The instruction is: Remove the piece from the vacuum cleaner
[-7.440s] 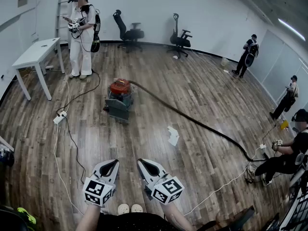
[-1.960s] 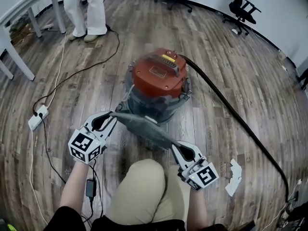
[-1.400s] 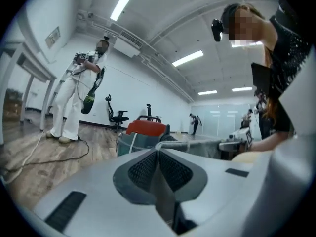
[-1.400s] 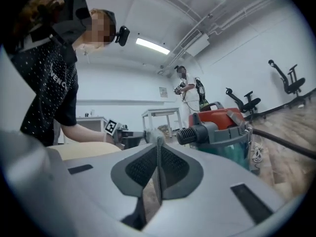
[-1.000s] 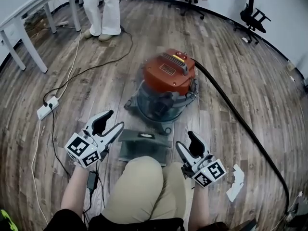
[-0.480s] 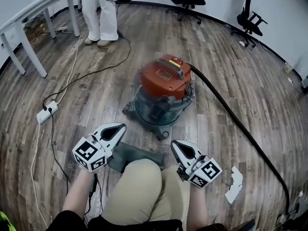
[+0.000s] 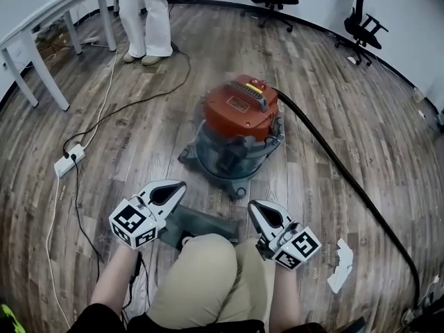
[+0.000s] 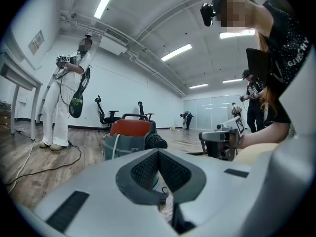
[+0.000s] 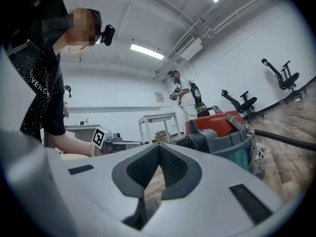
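The vacuum cleaner (image 7: 239, 127), an orange lid on a grey-green drum, stands on the wood floor ahead of me. A flat dark grey piece (image 7: 201, 224) lies on the floor apart from it, just before my knee, partly hidden by the left gripper. My left gripper (image 7: 182, 184) hovers over the piece's left end, shut and empty. My right gripper (image 7: 254, 205) sits to the piece's right, also shut with nothing in it. In the left gripper view the pads (image 8: 148, 169) meet, with the vacuum cleaner (image 8: 129, 135) beyond. The right gripper view shows the same: closed pads (image 9: 168, 167), vacuum cleaner (image 9: 222, 127) behind.
A black hose (image 7: 347, 179) runs from the vacuum off to the right. A power strip (image 7: 69, 164) and cables lie at left. A white table (image 7: 41, 19) and a person in white (image 7: 149, 12) stand at the back left. A paper scrap (image 7: 340, 266) lies at right.
Both grippers' jaws have closed, with nothing in them. The grey piece, held between them against the vacuum two seconds ago, now lies on the floor by my knee.
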The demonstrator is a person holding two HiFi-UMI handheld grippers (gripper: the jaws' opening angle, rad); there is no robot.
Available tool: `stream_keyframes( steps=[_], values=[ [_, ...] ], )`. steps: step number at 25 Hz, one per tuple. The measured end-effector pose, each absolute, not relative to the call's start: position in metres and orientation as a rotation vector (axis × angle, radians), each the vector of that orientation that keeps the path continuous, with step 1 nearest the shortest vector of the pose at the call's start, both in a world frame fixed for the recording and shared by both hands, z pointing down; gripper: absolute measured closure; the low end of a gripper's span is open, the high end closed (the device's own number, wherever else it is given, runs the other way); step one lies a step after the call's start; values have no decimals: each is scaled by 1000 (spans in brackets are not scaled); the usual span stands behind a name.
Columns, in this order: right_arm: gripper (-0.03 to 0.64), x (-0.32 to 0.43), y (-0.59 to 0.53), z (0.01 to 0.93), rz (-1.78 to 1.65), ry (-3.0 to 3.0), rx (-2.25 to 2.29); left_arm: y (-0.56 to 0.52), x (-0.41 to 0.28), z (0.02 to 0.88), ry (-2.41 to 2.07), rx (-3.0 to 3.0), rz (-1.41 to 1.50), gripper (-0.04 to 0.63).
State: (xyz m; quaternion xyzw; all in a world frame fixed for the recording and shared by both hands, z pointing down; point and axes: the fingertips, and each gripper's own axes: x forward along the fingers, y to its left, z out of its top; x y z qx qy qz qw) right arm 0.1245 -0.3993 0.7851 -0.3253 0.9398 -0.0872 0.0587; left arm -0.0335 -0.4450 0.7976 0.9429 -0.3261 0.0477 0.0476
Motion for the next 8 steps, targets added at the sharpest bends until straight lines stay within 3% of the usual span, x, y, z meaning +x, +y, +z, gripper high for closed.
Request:
stream_keyframes(
  steps=[8],
  values=[
    [607, 133, -395, 780, -243, 2849, -1004, -442, -30, 798, -983, 2878, 157, 588]
  ],
)
